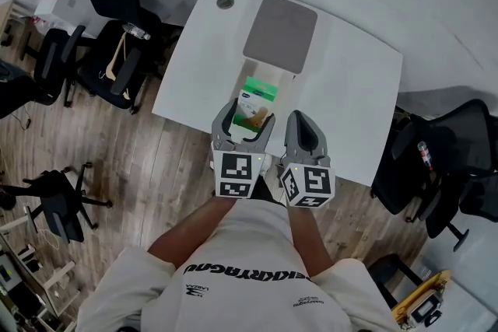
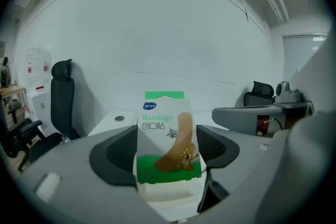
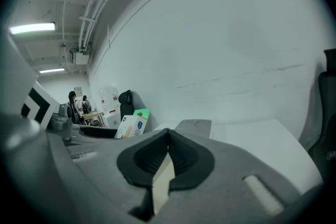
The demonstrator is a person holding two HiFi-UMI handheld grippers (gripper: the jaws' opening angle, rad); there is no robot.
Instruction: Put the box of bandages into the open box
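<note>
While my left gripper [image 2: 167, 148] is clamped on the box of bandages [image 2: 166, 134], the box stands upright between the jaws with its printed front facing the camera. From the head view it sits over the near end of the open box [image 1: 286, 86] on the white table [image 1: 354, 89]. Can't tell if it's actually down inside. The open box's gray lid [image 1: 280, 33] lies flipped back on the far side. My right gripper [image 3: 169, 138] is just beside the left one with its jaws pressed together. A pale sliver shows in the seam, no idea what it is.
</note>
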